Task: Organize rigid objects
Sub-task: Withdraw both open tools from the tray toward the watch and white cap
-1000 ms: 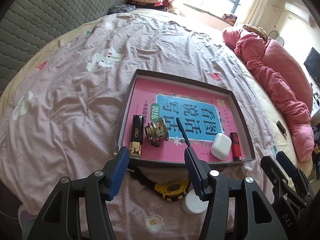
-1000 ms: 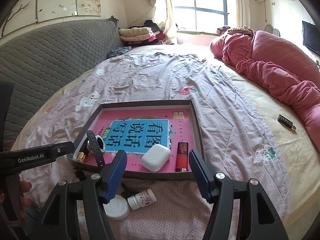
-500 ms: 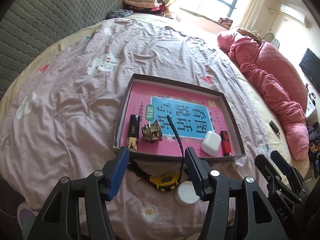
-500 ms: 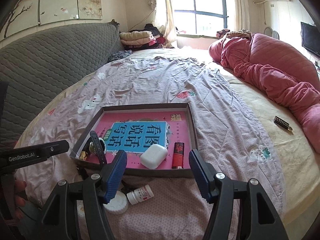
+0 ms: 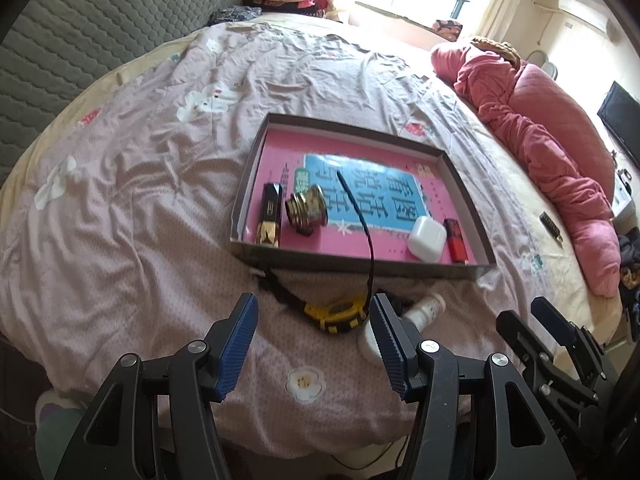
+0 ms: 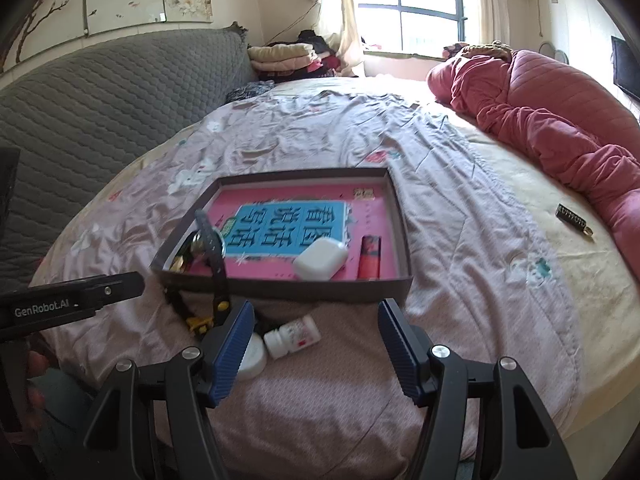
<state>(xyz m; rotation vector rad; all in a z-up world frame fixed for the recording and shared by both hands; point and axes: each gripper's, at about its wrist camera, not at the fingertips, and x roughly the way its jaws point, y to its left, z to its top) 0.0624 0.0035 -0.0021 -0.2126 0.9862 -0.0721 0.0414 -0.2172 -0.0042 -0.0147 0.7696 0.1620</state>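
Note:
A dark shallow tray (image 5: 360, 268) on the bed holds a pink book, a black-and-gold lighter (image 5: 270, 216), a brass knob (image 5: 306, 210), a white earbud case (image 5: 427, 238) and a red lighter (image 5: 456, 240). In front of the tray lie a yellow-and-black watch (image 5: 336, 316), a small white pill bottle (image 6: 292, 336) and a round white jar (image 6: 252, 356). The watch strap (image 6: 212, 248) sticks up over the tray rim. My left gripper (image 5: 314, 340) hovers open just short of the watch. My right gripper (image 6: 316, 344) is open above the pill bottle, holding nothing.
A rumpled pink quilt (image 5: 560, 152) lies along the right side of the bed, with a small black object (image 6: 574, 220) near it. A grey padded headboard (image 6: 100, 100) is on the left. Folded clothes (image 6: 280, 58) sit by the window. The bed edge is right below both grippers.
Both grippers have drawn back from the tray toward the bed's near edge. The watch, pill bottle and white jar now show more fully ahead of the fingers. Nothing was gripped.

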